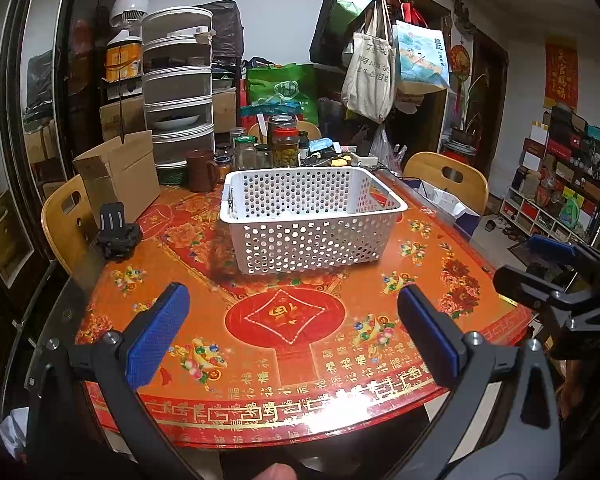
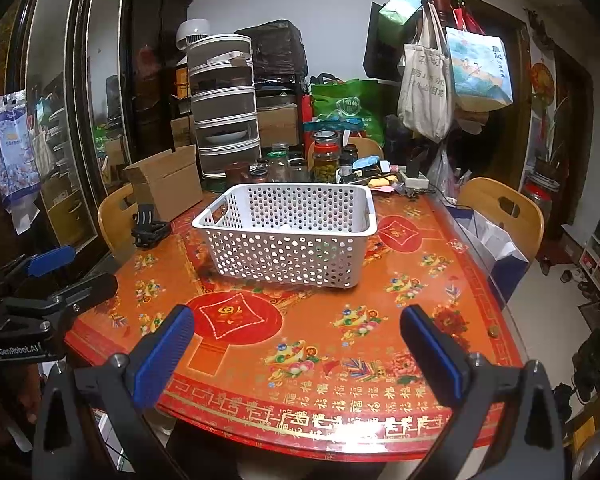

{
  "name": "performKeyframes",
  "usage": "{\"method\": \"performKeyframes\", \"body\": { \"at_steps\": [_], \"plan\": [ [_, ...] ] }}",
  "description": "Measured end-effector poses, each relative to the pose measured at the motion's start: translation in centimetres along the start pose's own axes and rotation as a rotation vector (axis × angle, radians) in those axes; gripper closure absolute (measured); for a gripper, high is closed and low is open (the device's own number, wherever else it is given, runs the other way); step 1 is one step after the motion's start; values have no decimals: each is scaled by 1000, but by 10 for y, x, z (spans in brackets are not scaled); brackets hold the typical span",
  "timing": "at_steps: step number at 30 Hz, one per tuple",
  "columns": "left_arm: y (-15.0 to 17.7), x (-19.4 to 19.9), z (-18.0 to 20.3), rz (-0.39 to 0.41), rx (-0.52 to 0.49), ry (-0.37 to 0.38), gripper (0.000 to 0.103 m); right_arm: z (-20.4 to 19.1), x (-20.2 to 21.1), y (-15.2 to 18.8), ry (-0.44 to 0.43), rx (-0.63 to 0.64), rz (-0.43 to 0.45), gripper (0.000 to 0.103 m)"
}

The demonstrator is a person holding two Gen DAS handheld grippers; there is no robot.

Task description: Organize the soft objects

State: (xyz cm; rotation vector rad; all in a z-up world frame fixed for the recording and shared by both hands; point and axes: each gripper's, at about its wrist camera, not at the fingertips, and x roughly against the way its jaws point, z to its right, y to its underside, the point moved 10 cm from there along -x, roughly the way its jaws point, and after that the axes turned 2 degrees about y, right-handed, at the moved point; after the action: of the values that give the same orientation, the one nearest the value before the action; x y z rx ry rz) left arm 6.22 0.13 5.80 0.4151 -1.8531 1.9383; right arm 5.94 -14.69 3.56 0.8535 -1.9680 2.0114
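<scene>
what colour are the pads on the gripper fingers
Blue, textured pads on black arms; clearest in the left wrist view.

A white perforated plastic basket (image 1: 306, 216) is seen standing upright on the red-and-orange patterned bench (image 1: 292, 344); its walls are pierced by round holes. Its contents cannot be made out.

Left gripper (image 1: 292, 328) and right gripper (image 2: 296, 344) held side by side, level, both aimed forward; blue-padded fingers (image 1: 158, 332) spread wide on each, gripping nothing.
</scene>
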Motion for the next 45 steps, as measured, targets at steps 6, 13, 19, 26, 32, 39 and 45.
{"method": "performKeyframes", "body": {
  "at_steps": [6,13,19,26,32,39,45],
  "plan": [
    [2,-1,0,-1,1,2,0,-1,1,0,-3,5,2,1],
    [2,-1,0,-2,1,3,0,-2,2,0,-3,6,3,1],
    [1,-1,0,-1,1,3,0,-1,2,1,-4,7,3,1],
    [3,-1,0,-3,2,4,0,-2,2,1,-6,8,4,1],
    [5,-3,1,-4,2,6,0,-2,2,1,-6,8,4,1],
    [7,-4,3,-4,3,4,0,-3,2,0,-5,11,4,1],
    [12,-7,6,-1,-1,11,0,-4,2,0,-5,11,4,1]
  ]
}}
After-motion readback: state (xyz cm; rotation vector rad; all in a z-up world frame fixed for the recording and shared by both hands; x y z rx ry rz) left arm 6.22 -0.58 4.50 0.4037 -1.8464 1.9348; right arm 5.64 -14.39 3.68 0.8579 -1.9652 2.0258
